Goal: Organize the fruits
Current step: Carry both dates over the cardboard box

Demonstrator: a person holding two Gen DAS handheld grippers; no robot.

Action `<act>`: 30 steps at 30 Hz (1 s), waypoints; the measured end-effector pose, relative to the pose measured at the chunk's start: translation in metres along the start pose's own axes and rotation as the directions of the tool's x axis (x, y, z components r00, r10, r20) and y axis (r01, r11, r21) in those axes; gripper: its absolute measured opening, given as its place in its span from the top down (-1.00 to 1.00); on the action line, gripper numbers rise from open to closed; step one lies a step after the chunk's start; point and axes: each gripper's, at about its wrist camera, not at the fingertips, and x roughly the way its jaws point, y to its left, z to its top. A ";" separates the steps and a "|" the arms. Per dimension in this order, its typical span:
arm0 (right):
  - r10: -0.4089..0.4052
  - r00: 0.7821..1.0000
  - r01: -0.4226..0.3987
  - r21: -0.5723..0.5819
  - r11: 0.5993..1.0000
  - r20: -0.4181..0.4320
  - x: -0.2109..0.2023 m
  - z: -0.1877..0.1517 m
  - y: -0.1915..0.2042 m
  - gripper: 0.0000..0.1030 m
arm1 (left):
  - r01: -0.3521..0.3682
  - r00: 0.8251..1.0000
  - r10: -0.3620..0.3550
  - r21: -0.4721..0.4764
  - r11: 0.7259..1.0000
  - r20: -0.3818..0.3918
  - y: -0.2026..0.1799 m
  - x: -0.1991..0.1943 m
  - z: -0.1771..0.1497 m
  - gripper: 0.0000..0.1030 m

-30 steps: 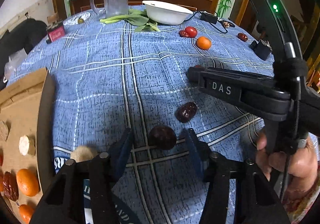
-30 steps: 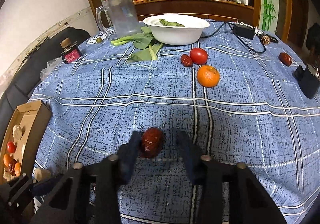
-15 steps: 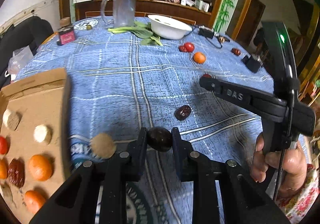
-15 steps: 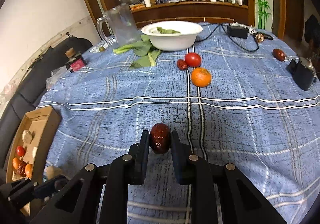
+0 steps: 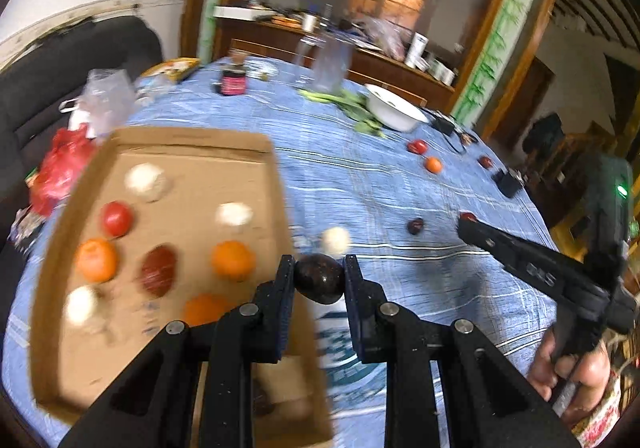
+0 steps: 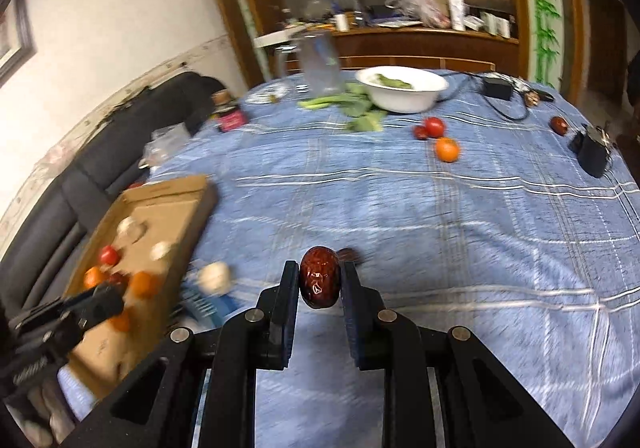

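Gripping a dark date [image 5: 320,278], the left gripper [image 5: 319,280] hangs beside a cardboard tray [image 5: 192,140]; the right gripper [image 6: 319,284] pinches a red date [image 6: 319,277].

Your left gripper [image 5: 319,280] is clamped on a dark fruit [image 5: 319,278], raised above the table. Your right gripper [image 6: 319,286] pinches a red date [image 6: 319,282] likewise; your right hand [image 5: 576,372] wraps its handle.
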 end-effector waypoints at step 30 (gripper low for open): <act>0.170 0.962 -0.220 -0.235 0.947 -0.215 0.051 -0.073 0.183 0.55 | -0.250 0.966 0.256 -0.115 0.961 0.044 0.115 -0.034 -0.037 0.55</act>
